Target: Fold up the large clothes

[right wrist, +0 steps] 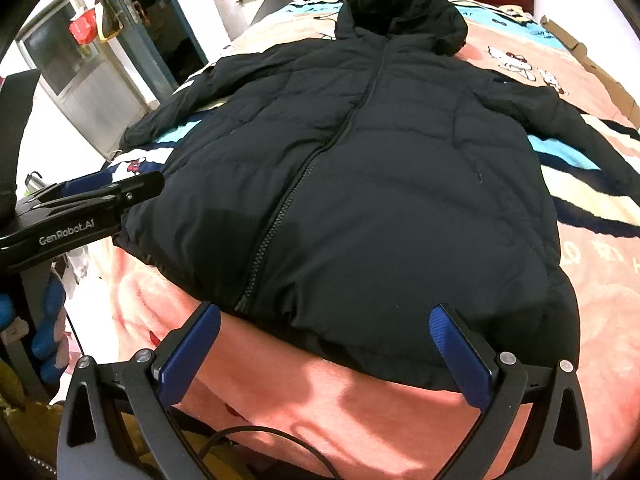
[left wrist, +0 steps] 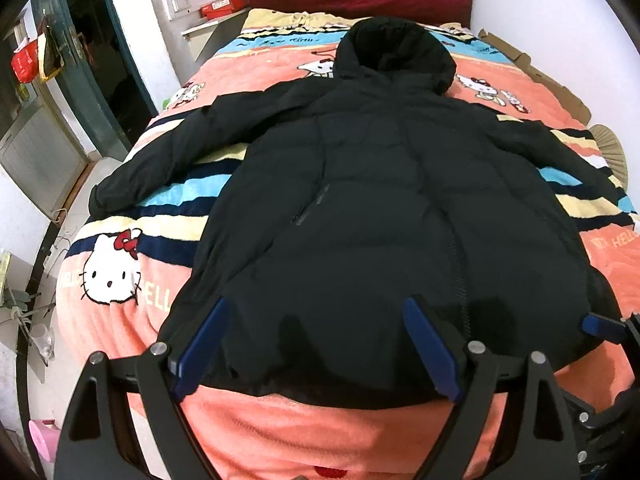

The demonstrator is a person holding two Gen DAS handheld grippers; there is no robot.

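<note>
On the bed's blanket [left wrist: 120, 320] lies one black jacket [left wrist: 380, 208], two claws, left [left wrist: 316, 312] and right [right wrist: 326, 316], both spread open.

Jacket [right wrist: 360, 184] right sleeve runs off the frame edge, far right of the right gripper [right wrist: 326, 316]; cuff not visible. Hood [left wrist: 394, 50] interior is too dark to read. Blanket [left wrist: 120, 320] lettering near the left gripper [left wrist: 316, 308] is half covered by the hem. Left gripper body cut off by the bottom edge.
</note>
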